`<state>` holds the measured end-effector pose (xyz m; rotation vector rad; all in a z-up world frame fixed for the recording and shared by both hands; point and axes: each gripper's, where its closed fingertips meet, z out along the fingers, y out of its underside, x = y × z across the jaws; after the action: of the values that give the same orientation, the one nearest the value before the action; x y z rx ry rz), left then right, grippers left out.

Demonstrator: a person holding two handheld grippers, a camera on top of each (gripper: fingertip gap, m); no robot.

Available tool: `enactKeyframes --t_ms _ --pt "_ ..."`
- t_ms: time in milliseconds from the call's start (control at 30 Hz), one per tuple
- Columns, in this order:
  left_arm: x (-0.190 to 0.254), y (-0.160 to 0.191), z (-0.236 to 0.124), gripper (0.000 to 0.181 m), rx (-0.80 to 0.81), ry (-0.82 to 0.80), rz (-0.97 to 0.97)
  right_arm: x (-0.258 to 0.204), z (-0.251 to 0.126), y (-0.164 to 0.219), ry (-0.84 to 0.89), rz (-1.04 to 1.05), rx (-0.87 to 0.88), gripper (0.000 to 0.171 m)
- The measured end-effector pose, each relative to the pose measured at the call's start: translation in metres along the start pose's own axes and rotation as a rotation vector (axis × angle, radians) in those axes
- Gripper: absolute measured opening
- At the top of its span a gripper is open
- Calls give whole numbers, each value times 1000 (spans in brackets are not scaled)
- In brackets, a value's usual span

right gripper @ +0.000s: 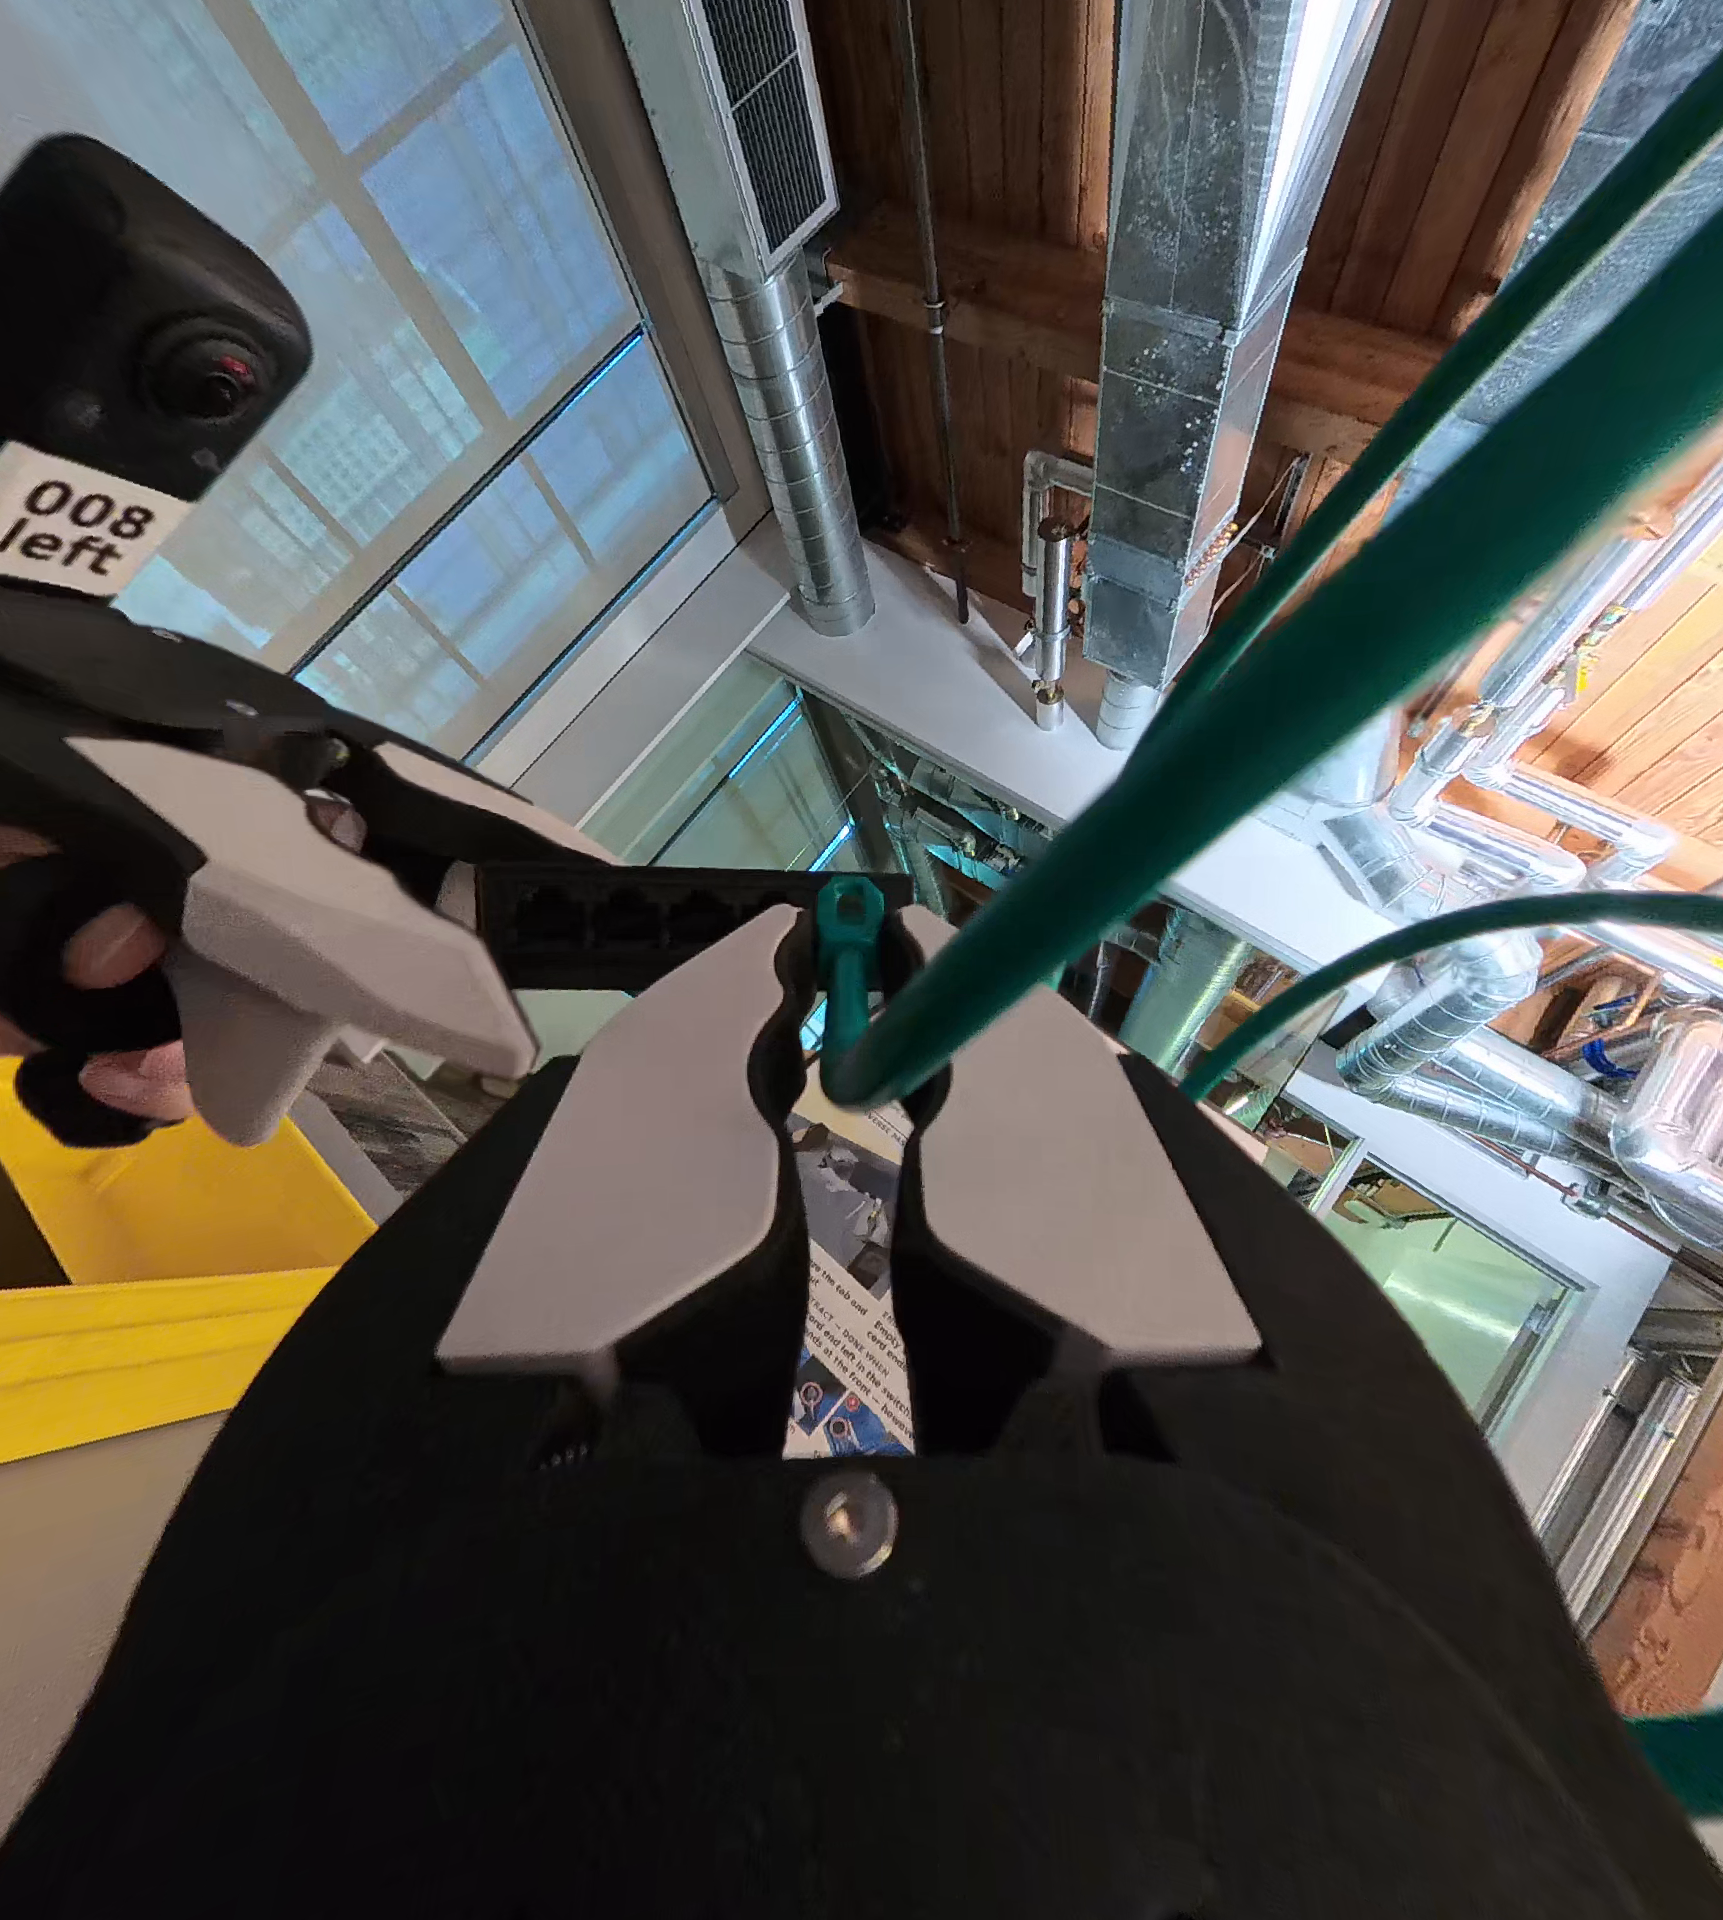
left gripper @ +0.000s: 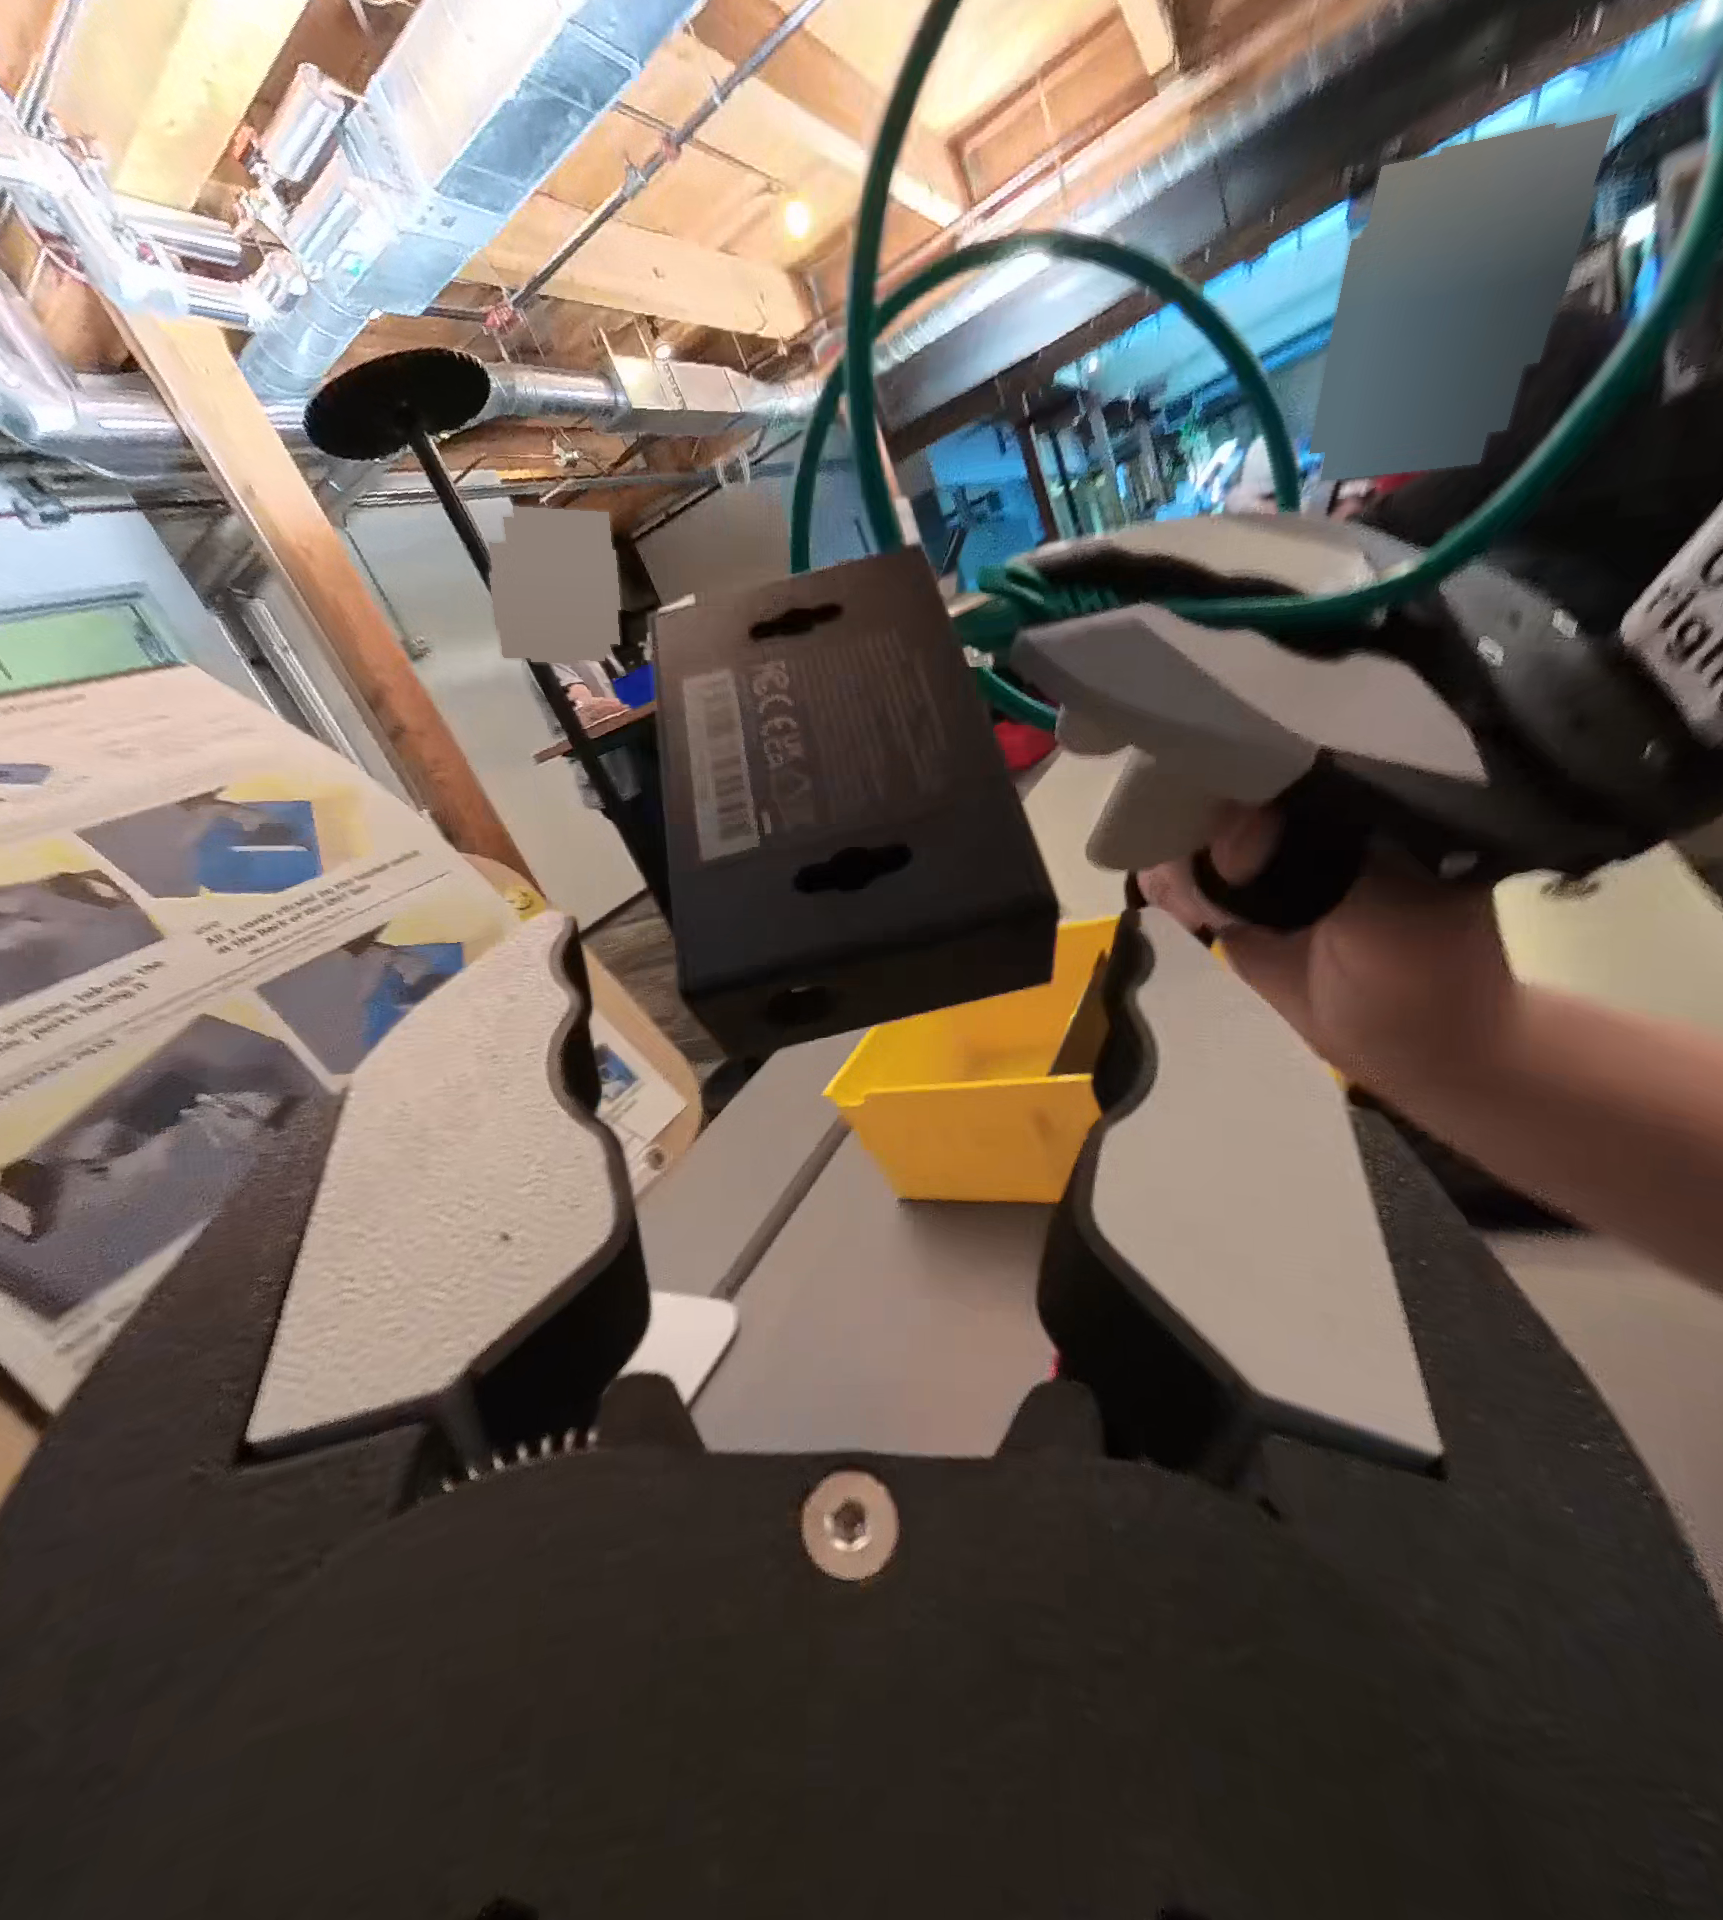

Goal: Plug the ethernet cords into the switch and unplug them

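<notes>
The right hand-held gripper (right gripper: 841, 1023) was closed on the green ethernet cord (right gripper: 849, 961) at the black switch (left gripper: 841, 790). The left hand-held gripper (left gripper: 852, 971) stood wide apart, holding nothing. The yellow bin (left gripper: 971, 1091) on the table (left gripper: 888, 1320) seemed empty.

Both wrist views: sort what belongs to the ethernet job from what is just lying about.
Job in hand:
switch
green ethernet cord
right tongs, shut on the cord
left tongs, open

Lying about:
yellow bin
printed sheet
black stand
</notes>
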<state>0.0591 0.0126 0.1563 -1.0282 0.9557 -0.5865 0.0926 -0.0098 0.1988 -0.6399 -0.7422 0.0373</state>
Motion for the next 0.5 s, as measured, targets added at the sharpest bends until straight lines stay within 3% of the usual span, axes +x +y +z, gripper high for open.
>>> enactKeyframes --t_ms 233,500 --pt "3 -12 5 71 157 2 -175 -5 0 -5 33 -27 34 12" --pt "5 -20 1 70 213 3 -154 -5 0 -7 -3 45 59 13"
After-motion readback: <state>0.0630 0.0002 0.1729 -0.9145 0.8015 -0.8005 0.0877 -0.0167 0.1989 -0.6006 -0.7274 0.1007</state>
